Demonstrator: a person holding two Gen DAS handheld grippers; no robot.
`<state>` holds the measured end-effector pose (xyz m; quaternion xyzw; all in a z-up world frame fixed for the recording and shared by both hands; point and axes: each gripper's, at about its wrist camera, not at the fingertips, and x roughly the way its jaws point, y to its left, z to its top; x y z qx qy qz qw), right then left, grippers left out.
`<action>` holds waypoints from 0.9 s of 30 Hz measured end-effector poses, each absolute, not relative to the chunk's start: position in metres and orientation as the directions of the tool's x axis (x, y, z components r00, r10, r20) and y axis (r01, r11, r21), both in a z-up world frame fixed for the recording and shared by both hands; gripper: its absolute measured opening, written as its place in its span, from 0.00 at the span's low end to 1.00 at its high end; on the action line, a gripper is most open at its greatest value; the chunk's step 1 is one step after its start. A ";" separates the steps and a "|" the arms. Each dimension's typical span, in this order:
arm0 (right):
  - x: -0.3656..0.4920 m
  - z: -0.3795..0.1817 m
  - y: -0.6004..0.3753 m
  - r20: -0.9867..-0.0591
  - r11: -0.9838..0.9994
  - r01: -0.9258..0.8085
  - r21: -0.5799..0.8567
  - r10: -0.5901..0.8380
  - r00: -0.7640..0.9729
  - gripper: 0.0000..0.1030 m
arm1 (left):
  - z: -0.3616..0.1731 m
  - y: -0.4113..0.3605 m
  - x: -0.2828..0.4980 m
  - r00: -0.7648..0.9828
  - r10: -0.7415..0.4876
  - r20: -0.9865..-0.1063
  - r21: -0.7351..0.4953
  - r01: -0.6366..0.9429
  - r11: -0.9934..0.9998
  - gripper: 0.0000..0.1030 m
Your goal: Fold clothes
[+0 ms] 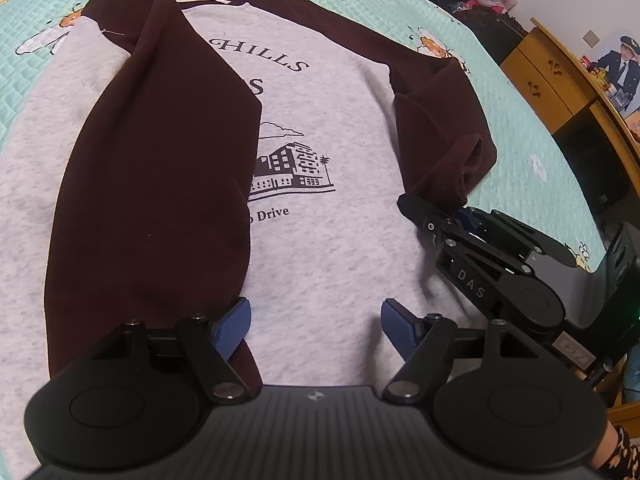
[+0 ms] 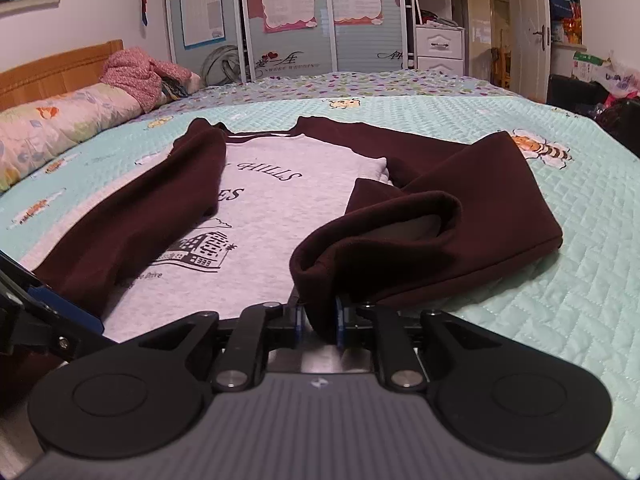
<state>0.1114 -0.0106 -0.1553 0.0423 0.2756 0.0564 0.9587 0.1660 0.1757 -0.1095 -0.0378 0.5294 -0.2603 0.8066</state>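
A grey sweatshirt [image 1: 340,248] [image 2: 280,204] with a printed building and maroon sleeves lies flat on the bed, neck at the far end. Its left sleeve [image 1: 160,168] [image 2: 132,224] is folded down over the body. My left gripper [image 1: 316,320] hovers open over the lower grey part, with the sleeve's end beside its left fingertip and nothing between the pads. The right sleeve [image 1: 440,128] [image 2: 440,232] is bent back on itself. Its cuff sits pinched between the blue pads of my right gripper [image 2: 319,320] [image 1: 430,210], low at the shirt's right edge.
The teal quilted bedspread [image 1: 540,148] [image 2: 560,288] surrounds the shirt. A rolled floral quilt [image 2: 60,120] and a pink garment [image 2: 140,72] lie by the wooden headboard [image 2: 60,68]. A wardrobe [image 2: 280,20] stands beyond the bed, a wooden cabinet [image 1: 540,76] at its side.
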 end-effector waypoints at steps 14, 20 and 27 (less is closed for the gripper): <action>0.106 -0.155 0.002 -0.505 0.981 -0.164 0.103 0.194 0.841 0.53 | -0.112 0.179 0.166 0.320 -0.488 -0.812 -0.398 0.309 0.864 0.85; 0.094 -0.146 -0.005 -0.462 0.976 -0.158 0.150 0.210 0.862 0.55 | -0.099 0.185 0.166 0.345 -0.511 -0.787 -0.446 0.254 0.858 0.74; 0.045 -0.123 -0.030 -0.336 0.950 -0.146 0.275 0.237 0.911 0.67 | -0.046 0.137 0.170 0.394 -0.565 -0.725 -0.354 0.490 0.797 0.77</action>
